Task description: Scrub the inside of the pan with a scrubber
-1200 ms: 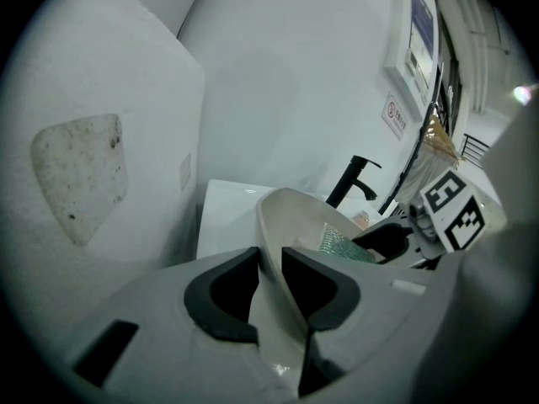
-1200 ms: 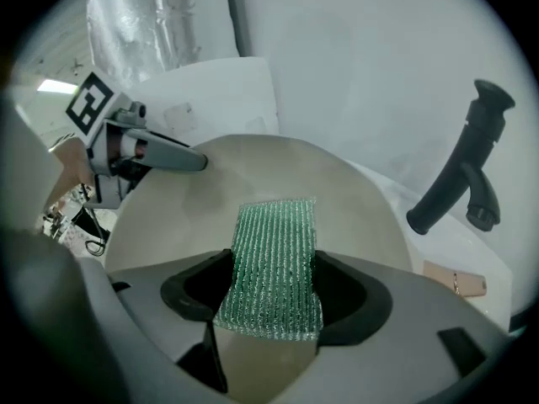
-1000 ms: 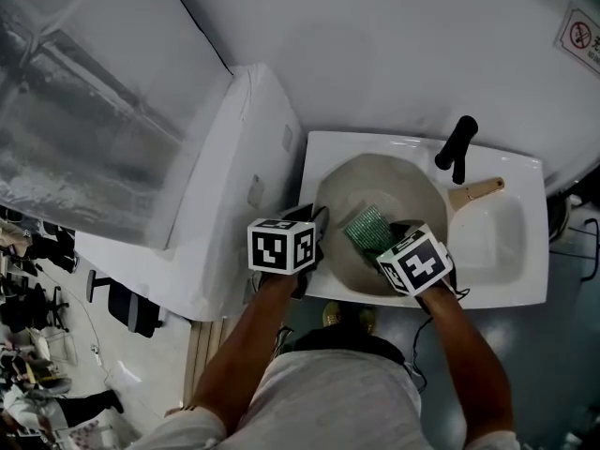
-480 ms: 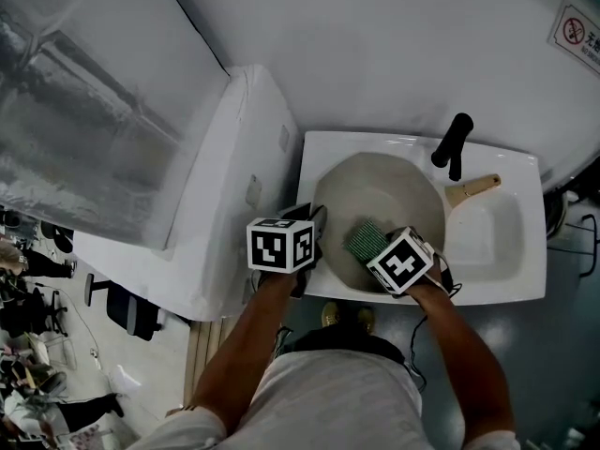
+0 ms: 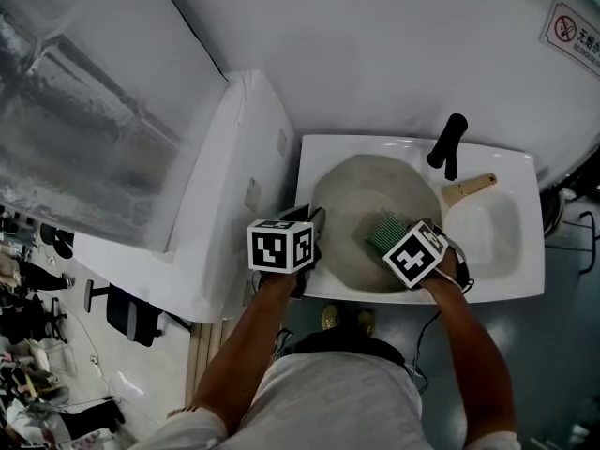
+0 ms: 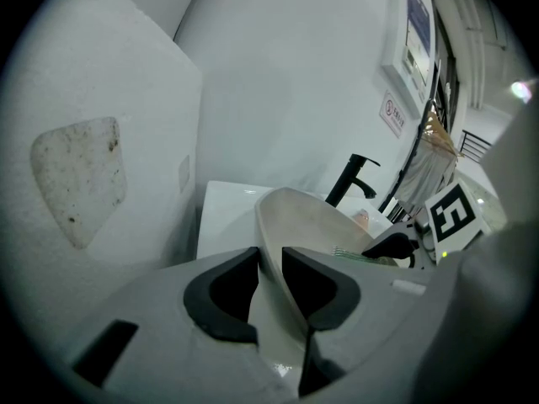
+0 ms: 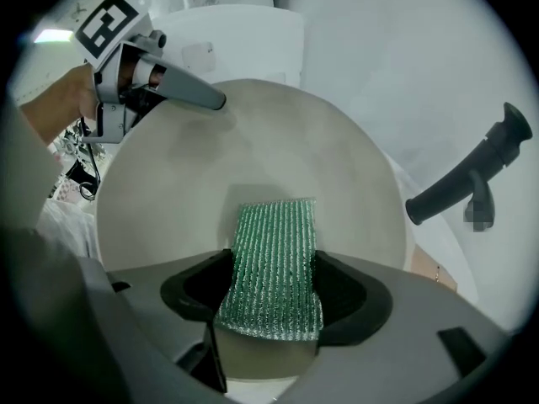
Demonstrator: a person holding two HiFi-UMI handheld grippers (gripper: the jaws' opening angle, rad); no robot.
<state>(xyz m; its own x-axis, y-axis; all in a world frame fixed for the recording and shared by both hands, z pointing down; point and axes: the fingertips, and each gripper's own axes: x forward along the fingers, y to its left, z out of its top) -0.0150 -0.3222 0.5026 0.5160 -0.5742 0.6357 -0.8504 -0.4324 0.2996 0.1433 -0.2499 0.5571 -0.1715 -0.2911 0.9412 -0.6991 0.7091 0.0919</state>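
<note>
A beige pan [image 5: 366, 190] lies in the white sink [image 5: 511, 284], its wooden handle [image 5: 473, 188] pointing right. My left gripper [image 5: 315, 219] is shut on the pan's left rim; in the left gripper view the rim [image 6: 271, 234] runs up between its jaws [image 6: 269, 263]. My right gripper [image 5: 401, 240] is shut on a green scrubber [image 5: 386, 230] that lies against the inside of the pan, right of its middle. In the right gripper view the scrubber [image 7: 276, 255] stands between both pads over the pan floor [image 7: 253, 154].
A black tap [image 5: 448, 144] rises at the back of the sink, close above the pan's right rim [image 7: 467, 179]. A white appliance [image 5: 234, 157] stands against the sink's left side. A warning sign [image 5: 574, 34] hangs on the wall at far right.
The right gripper has carried the scrubber from the pan's near middle toward its right side and tipped more steeply down. The left gripper and the pan have stayed put.
</note>
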